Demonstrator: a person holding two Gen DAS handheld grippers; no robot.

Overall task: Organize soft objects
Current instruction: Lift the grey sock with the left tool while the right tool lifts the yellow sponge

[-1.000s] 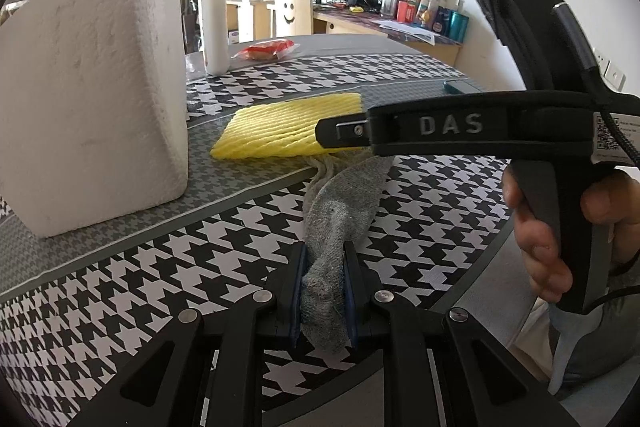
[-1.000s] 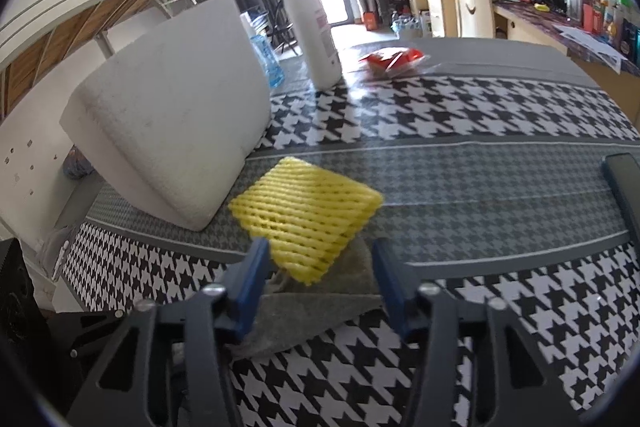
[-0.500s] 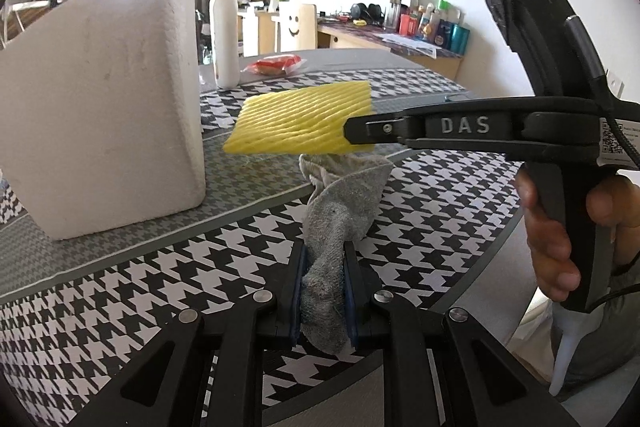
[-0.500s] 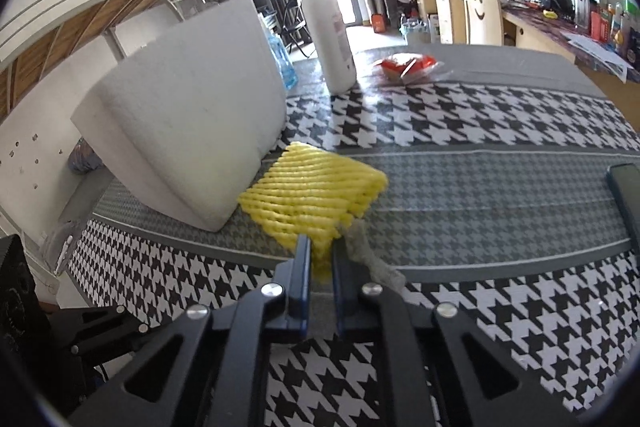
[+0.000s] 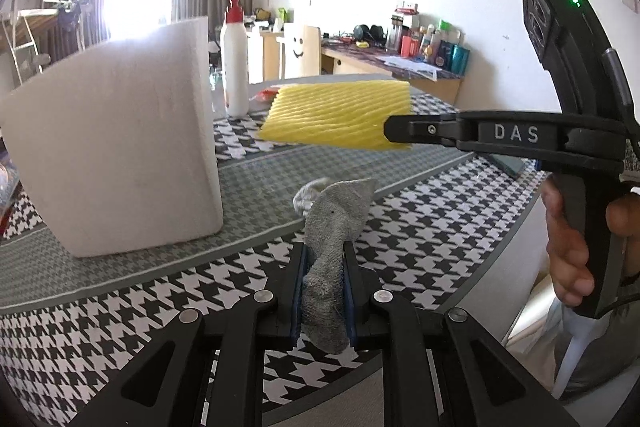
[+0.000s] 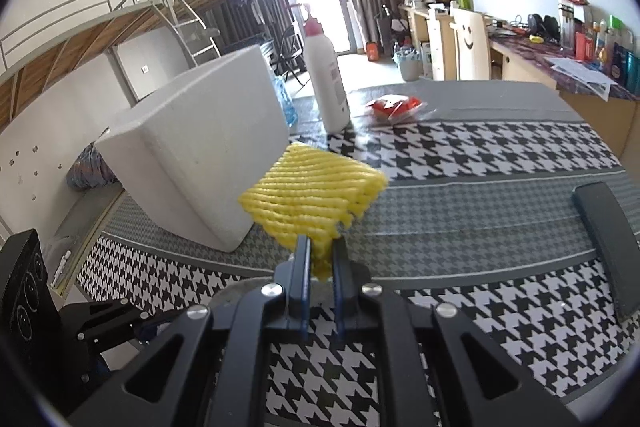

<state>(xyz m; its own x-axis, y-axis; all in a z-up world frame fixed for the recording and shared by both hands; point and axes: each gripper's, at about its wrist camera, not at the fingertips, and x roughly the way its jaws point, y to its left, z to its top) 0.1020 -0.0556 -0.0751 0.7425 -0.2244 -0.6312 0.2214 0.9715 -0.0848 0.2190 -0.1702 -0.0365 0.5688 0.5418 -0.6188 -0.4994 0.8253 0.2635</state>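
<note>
Standing on the houndstooth table [image 5: 420, 227], the big white foam block [image 5: 116, 163] is my landmark. Behind the block rises a white pump bottle [image 5: 235, 75], with a red packet [image 6: 396, 105] lying near the bottle's foot. To the block's right, lifted clear of the table, hangs the yellow foam net [image 6: 312, 195], pinched at one corner by my right tool [image 6: 319, 267]. In front of the block my left tool [image 5: 323, 291] is clamped on the grey sock [image 5: 332, 227].

Foam block [image 5: 116, 163] stands left on the tabletop [image 5: 420, 227], pump bottle [image 5: 235, 67] behind it, packet [image 6: 396, 105] right of the bottle.
</note>
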